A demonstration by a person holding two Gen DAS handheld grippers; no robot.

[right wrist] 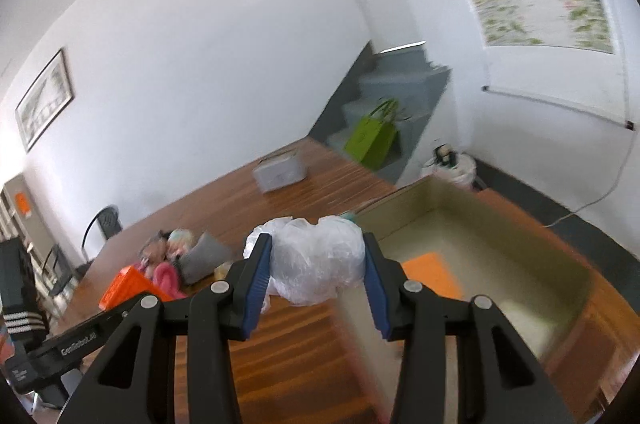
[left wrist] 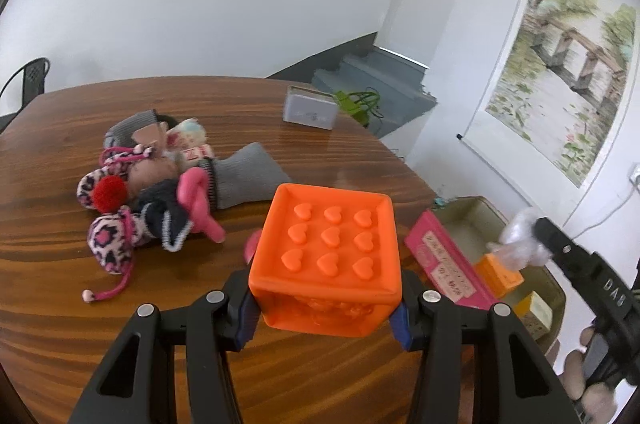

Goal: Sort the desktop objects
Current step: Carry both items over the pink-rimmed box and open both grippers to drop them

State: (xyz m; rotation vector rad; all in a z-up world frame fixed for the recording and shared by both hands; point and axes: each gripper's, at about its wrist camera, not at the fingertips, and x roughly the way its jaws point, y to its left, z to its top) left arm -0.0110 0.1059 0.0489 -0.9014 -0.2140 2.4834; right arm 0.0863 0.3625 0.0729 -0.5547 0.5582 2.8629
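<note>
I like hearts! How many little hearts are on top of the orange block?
9, in three rows of three on the top face of the orange block, which the left gripper holds. Other faces may hide more.

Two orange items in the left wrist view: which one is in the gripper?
The orange cube with raised hearts on top, clamped between the left gripper fingers. The smaller orange box lies in the tray beside the pink box.

An orange soft cube [left wrist: 326, 260], nine raised hearts on its top face, is held above the wooden table [left wrist: 60, 192]. A crumpled clear plastic bag [right wrist: 316, 260] hangs beside the open cardboard box [right wrist: 520, 220], which holds a pink box [left wrist: 444, 260].
</note>
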